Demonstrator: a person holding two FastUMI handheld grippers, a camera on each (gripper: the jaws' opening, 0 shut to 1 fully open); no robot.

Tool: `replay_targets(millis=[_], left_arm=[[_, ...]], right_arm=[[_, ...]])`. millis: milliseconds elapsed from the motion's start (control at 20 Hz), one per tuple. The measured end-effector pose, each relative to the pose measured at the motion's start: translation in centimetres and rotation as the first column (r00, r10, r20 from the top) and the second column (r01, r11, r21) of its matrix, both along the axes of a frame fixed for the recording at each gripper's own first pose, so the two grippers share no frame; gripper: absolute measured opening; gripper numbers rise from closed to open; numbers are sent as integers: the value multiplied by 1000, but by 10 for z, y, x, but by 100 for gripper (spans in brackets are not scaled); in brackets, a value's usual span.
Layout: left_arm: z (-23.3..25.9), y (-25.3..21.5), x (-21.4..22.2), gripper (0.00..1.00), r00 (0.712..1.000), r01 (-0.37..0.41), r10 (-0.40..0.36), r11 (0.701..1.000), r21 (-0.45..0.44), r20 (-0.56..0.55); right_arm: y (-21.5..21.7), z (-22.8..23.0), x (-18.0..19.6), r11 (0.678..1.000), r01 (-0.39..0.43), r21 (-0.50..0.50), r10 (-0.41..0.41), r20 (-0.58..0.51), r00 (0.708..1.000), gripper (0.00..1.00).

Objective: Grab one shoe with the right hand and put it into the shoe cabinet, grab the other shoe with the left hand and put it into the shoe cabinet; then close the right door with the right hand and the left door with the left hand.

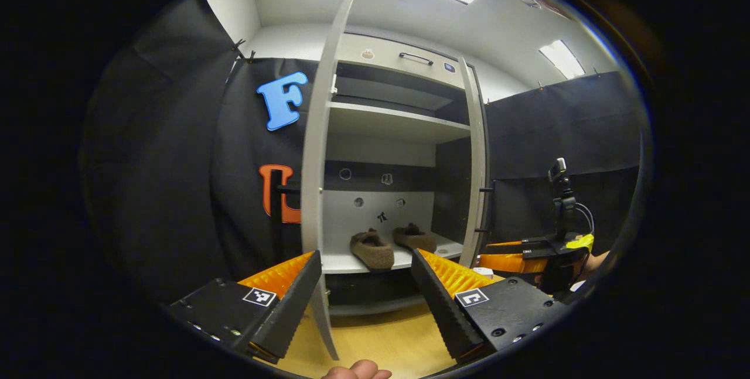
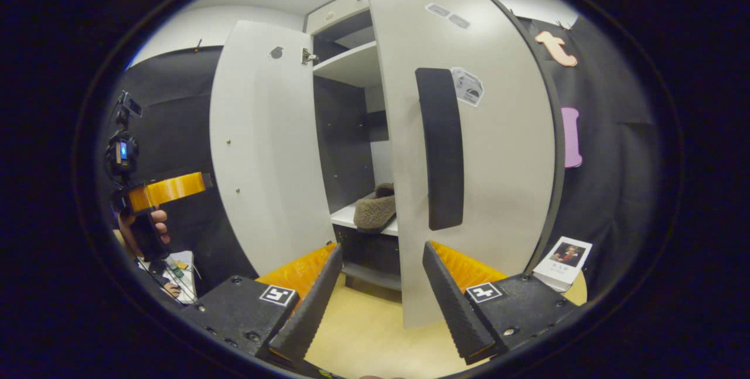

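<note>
Two brown fuzzy slippers (image 1: 372, 249) (image 1: 415, 237) lie side by side on the cabinet's lower white shelf (image 1: 340, 262). One slipper (image 2: 375, 209) shows through the gap between the doors. My left gripper (image 1: 365, 262) is open in front of the cabinet, with the edge-on left door (image 1: 316, 180) just inside its left finger. My right gripper (image 2: 382, 247) is open and holds nothing; the right door (image 2: 486, 191), with its black handle (image 2: 439, 150), stands half swung right in front of it. The left door (image 2: 263, 156) is wide open.
A hand (image 2: 143, 232) holds the left gripper (image 2: 167, 188) at the left edge of the right gripper view. The right gripper (image 1: 527, 256) sits low beside the right door (image 1: 477, 191). A photo card (image 2: 565, 259) leans at the door's right. Pale wood floor (image 2: 369, 332) runs below.
</note>
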State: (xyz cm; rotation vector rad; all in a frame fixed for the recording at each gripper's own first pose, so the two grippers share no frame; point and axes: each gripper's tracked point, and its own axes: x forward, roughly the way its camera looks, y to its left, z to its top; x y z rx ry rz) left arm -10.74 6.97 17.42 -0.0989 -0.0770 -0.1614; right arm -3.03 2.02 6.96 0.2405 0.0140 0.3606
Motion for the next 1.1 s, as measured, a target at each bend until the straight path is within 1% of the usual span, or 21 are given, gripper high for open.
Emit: replay_targets(millis=[100,150,200,300,400,450,500,550,600,650,700,750,800,850,900,950,1000,1050,1100], left_arm=[[-4,28,5,95,998,-69,69,998,10,2],[-9,33,11,95,997,-78,78,997,-1,-6],[-15,31,14,95,998,-51,50,998,-20,-30],[-29,10,24,95,994,55,-58,998,-40,-91],[-32,-23,30,95,984,156,-154,988,15,-86],[-34,-24,34,95,992,106,-99,990,94,-76],[-40,-21,43,98,995,86,-75,983,164,-72],[-40,-20,44,98,997,67,-56,977,205,-58],[-32,-18,42,98,997,58,-49,981,186,-55],[-26,-18,41,98,997,61,-56,993,104,-56],[-17,-17,41,98,996,75,-77,997,-31,-56],[-11,-21,43,98,993,91,-100,986,-138,-56],[-6,-26,46,98,991,106,-121,967,-232,-54],[-3,-27,48,100,991,109,-128,946,-304,-46],[-3,-26,54,95,992,100,-121,927,-361,-36],[-1,-24,55,95,993,91,-113,913,-398,-32],[2,-25,56,95,994,90,-109,908,-409,-24],[0,-29,59,95,994,90,-108,916,-391,-26],[-2,-35,61,95,994,91,-106,933,-347,-24]], right_arm=[[5,-1,2,1000,-5,-15,5,-5,1000,91],[8,-2,2,1000,-8,-21,7,-11,1000,91],[8,-3,1,1000,-10,-25,10,-18,1000,92],[5,-7,1,999,-1,-40,0,-32,1000,92],[1,-10,-1,999,14,-49,-16,-39,999,92],[0,-12,-2,999,20,-48,-23,-43,999,91],[-2,-14,-5,999,25,-46,-27,-50,998,91],[-2,-17,-7,999,27,-42,-29,-55,998,92],[-3,-19,-8,999,26,-39,-29,-63,998,92],[-2,-21,-10,999,22,-37,-25,-70,997,92],[-2,-23,-12,999,20,-40,-23,-73,997,91],[-3,-24,-14,999,23,-44,-26,-74,997,91],[-6,-24,-15,999,27,-46,-30,-74,997,91],[-8,-25,-16,999,30,-42,-34,-76,997,91],[-10,-27,-17,999,31,-35,-34,-81,996,91],[-12,-30,-18,999,32,-31,-35,-89,995,91],[-15,-32,-18,999,37,-29,-39,-96,995,92],[-19,-33,-19,999,43,-22,-45,-100,994,91],[-21,-33,-20,999,49,-10,-49,-100,994,91]])
